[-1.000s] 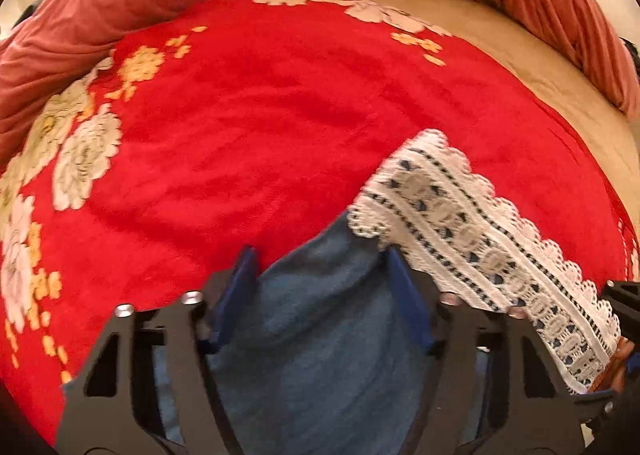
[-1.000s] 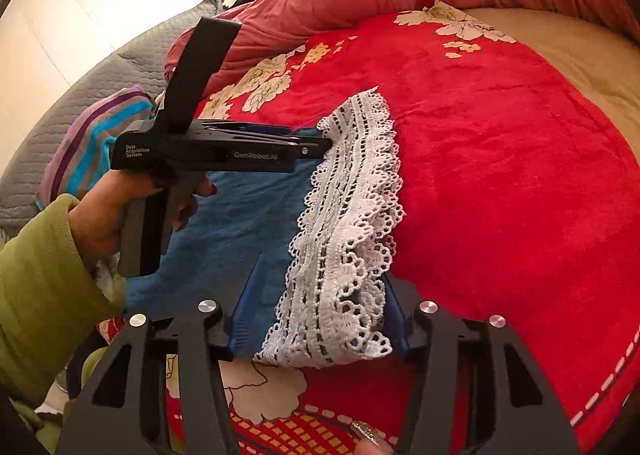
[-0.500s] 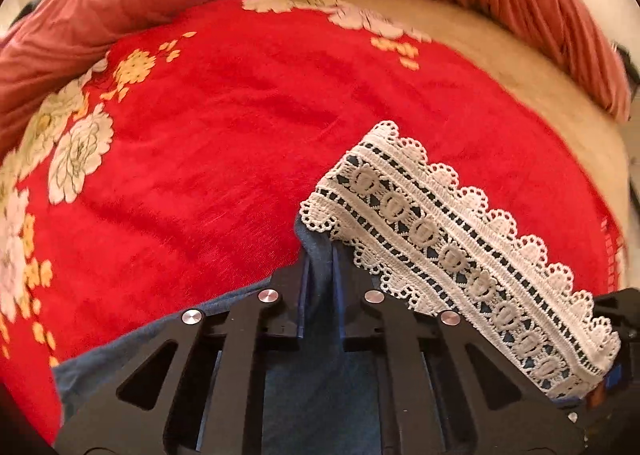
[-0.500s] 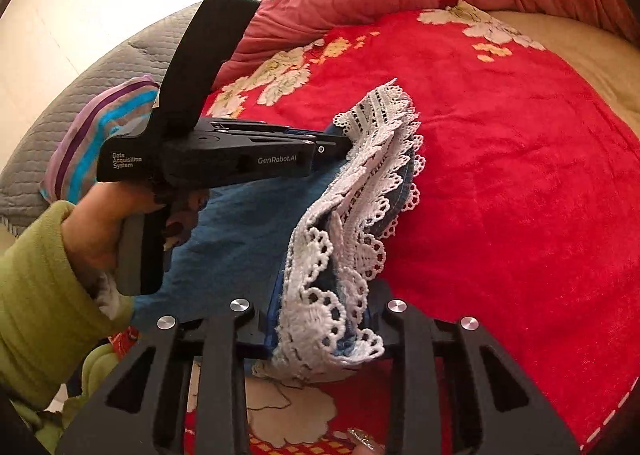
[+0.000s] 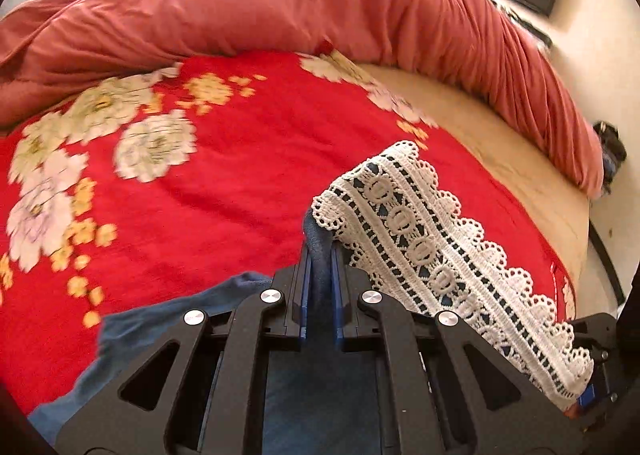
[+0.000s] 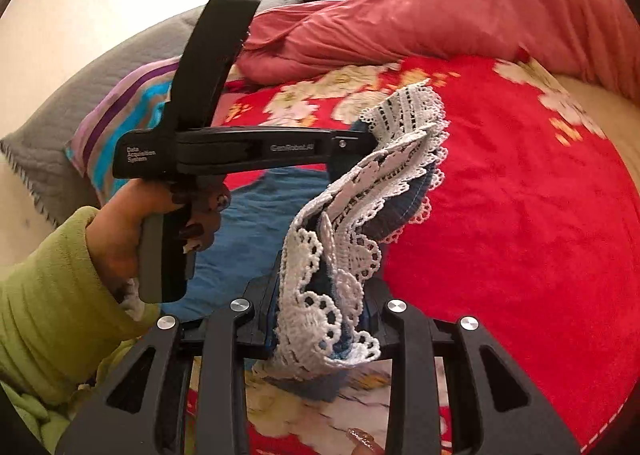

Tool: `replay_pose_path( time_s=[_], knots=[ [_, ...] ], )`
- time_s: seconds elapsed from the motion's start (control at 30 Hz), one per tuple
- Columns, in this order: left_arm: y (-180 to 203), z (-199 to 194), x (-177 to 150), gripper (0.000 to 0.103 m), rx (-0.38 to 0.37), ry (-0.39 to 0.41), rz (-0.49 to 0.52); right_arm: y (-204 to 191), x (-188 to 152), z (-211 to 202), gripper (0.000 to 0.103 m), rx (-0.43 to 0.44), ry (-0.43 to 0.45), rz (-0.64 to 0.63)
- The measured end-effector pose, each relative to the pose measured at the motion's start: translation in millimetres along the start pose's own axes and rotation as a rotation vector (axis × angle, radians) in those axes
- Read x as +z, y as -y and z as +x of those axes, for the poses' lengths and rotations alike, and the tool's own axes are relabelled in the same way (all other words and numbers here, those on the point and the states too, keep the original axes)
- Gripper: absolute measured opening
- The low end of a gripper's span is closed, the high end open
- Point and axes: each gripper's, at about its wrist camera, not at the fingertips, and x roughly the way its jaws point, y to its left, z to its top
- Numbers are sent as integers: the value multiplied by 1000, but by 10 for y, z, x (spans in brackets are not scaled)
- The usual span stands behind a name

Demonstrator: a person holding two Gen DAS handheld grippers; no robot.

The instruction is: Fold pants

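The pants [image 5: 304, 379] are blue denim with a wide white lace hem [image 5: 432, 255]. My left gripper [image 5: 320, 267] is shut on the denim edge just beside the lace, which stretches off to the lower right. My right gripper [image 6: 320, 295] is shut on the bunched lace hem [image 6: 332, 287] at the other end. In the right wrist view the left gripper [image 6: 360, 143] pinches the far end of the hem, held by a hand [image 6: 120, 231] in a green sleeve. The hem hangs lifted between both grippers above the red blanket [image 6: 520, 215].
A red floral blanket [image 5: 200, 195] covers the bed. A bunched pink-red duvet [image 5: 320, 3] runs along the far side. A tan sheet [image 5: 520, 175] shows at the right. A striped pillow [image 6: 120, 111] and grey quilt [image 6: 60, 135] lie at the left.
Both grippers closed on the hem end of the pants, then lifted it off the blanket; the lace now hangs bunched between them.
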Motion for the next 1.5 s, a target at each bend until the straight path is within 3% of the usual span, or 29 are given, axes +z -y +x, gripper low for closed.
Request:
replay_pose_path(
  time_s=[0.4,0.6,0.73,0.8,0.97,1.13,1.2,1.3,1.4,1.5],
  knots=[
    [-907,-272,-468,9,38,19,-209,-725,114,728,28,19,-128,-138],
    [-1350,-693,-811,10,143,101,-345,-1031,32,973,28,33,-198,-211],
    [-1669,-1021,-1072,10,144,174,-487,-1250,-43,1122,28,40,-243,-255],
    [-1751,-1115,-1148,10,133,192,-529,-1345,-89,1191,31,29,-261,-282],
    [-1801,-1181,-1257,10,121,199,-559,-1599,-231,1228,57,37,-278,-361],
    [-1773,-1148,-1287,10,73,194,-565,-1781,-259,972,59,169,-267,-409],
    [-1742,-1142,-1284,14,52,196,-565,-1758,-212,856,59,188,-245,-410],
    [-1705,-1111,-1286,17,11,192,-577,-1591,-73,707,59,140,-177,-389],
    [-1675,-1046,-1261,19,-17,177,-588,-1232,148,736,59,47,-131,-297],
    [-1677,-949,-1224,31,-22,141,-607,-807,364,886,59,-53,-118,-202]
  ],
)
